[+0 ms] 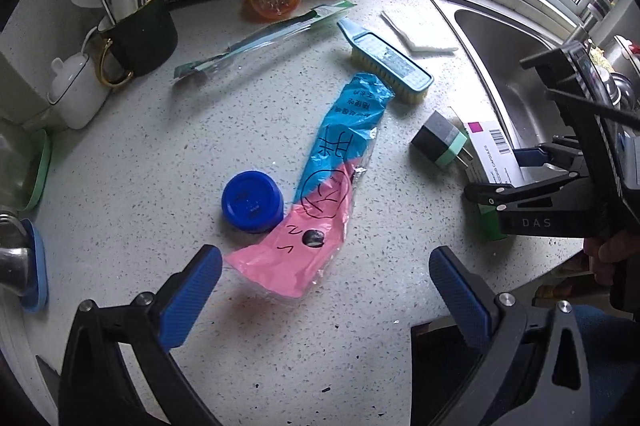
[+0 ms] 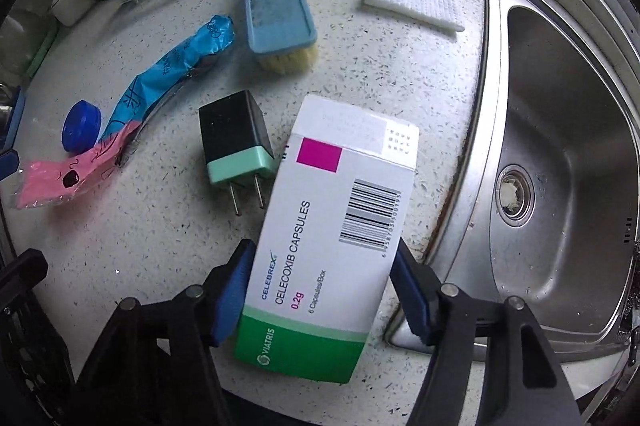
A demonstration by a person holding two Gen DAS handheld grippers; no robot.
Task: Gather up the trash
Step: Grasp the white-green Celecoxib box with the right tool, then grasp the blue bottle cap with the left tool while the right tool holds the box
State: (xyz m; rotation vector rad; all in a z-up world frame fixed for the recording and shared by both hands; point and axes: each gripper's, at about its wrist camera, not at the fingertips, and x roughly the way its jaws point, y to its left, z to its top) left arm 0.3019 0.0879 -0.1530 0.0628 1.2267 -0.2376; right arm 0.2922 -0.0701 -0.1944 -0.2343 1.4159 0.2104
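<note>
Right gripper (image 2: 320, 296) pointing down, straddling medicine box (image 2: 332, 226)

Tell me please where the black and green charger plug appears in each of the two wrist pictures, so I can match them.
Left wrist view: the charger plug lies right of centre on the counter, just left of the medicine box.
Right wrist view: the charger plug lies left of centre, prongs pointing toward the camera, again just left of the medicine box.
Shared landmark: the blue scrub brush, beyond the plug in both.
</note>
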